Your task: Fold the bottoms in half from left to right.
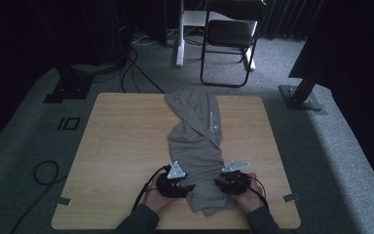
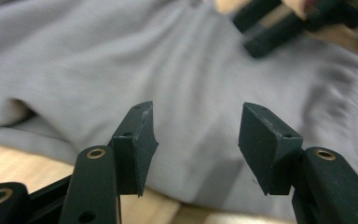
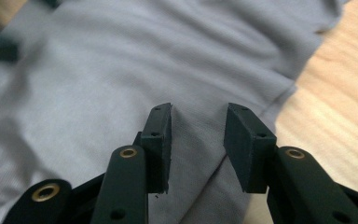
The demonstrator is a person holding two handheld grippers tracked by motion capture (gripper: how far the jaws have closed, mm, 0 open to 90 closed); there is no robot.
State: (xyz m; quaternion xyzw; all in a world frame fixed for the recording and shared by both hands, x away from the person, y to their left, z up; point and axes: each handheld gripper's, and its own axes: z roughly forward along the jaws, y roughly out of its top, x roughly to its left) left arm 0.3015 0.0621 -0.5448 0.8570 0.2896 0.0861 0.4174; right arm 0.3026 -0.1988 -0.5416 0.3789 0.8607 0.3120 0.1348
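A grey garment (image 1: 199, 146) is seen laid lengthwise along the wooden tabletop (image 1: 121, 146), its near end flanked by the left gripper (image 1: 187, 186) and right gripper (image 1: 219, 182), both released, jaws parted with nothing grasped.

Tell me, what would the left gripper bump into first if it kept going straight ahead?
Most likely the grey garment. The left gripper has open jaws pointing right at the cloth, with nothing between them. How close it is stays unclear.
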